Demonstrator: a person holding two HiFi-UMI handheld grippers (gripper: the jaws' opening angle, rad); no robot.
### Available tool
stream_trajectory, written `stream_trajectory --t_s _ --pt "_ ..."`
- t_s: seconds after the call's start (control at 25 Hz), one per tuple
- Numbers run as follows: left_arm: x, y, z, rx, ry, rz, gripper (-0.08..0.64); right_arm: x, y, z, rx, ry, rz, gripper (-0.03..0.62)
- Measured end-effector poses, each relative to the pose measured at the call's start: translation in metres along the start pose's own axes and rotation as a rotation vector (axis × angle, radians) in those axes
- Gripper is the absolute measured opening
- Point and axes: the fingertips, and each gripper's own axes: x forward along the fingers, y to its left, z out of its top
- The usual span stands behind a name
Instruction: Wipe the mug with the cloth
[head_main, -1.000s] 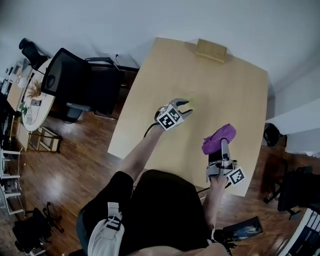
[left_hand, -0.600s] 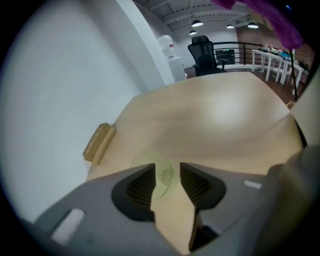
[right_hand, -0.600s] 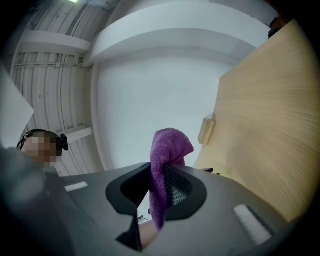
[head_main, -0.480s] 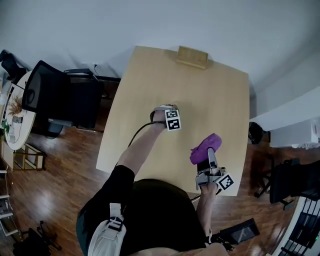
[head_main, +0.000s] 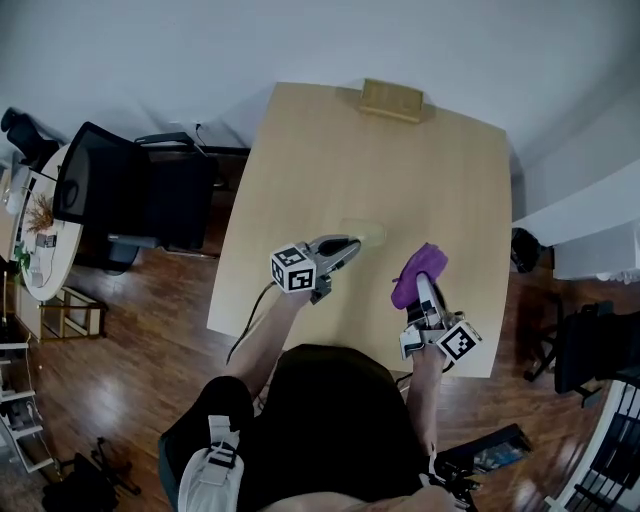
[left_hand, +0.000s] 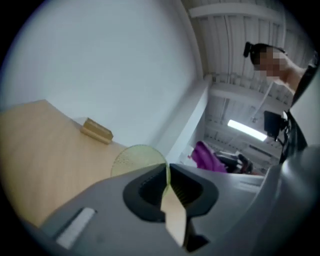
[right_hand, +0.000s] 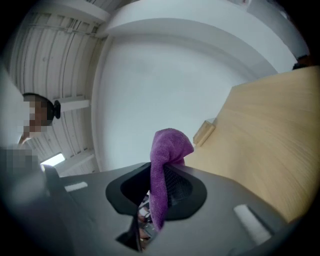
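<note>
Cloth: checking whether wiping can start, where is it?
In the head view, the cloth is pinched in the right gripper over the table's right side, just right of the mug.

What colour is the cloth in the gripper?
Purple. The cloth shows best in the right gripper view.

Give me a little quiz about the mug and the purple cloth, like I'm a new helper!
1. True or false: the right gripper holds the purple cloth.
2. What does the left gripper pinch? A) the cloth B) the mug by its rim C) nothing
3. Fill in: the wooden block lies at the table's ____ edge, away from the person.
Key: 1 true. 2 B; its jaws have just been closing, with the mug's rim between them. 3 far.
</note>
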Motion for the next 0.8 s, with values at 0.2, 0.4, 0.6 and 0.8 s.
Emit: stream_trajectory --t_s 0.2,0.4,0.6,0.8 --pt "-0.048 -0.065 0.018 0.059 -0.154 0.033 0.041 0.022 0.022 -0.003 -0.218 0.081 -0.073 0.060" --pt "-0.048 -0.104 0.019 0.245 -0.149 0.001 0.041 0.049 0.042 -0.020 -0.363 0.162 -0.069 0.060" --pt "-0.032 -0.113 0.004 0.460 -0.041 -0.011 0.041 0.058 0.042 -0.045 -0.404 0.242 -0.090 0.061" --pt "-0.021 -0.102 -0.020 0.669 0.065 -0.005 0.043 0.063 0.070 -0.073 -0.430 0.340 0.009 0.060"
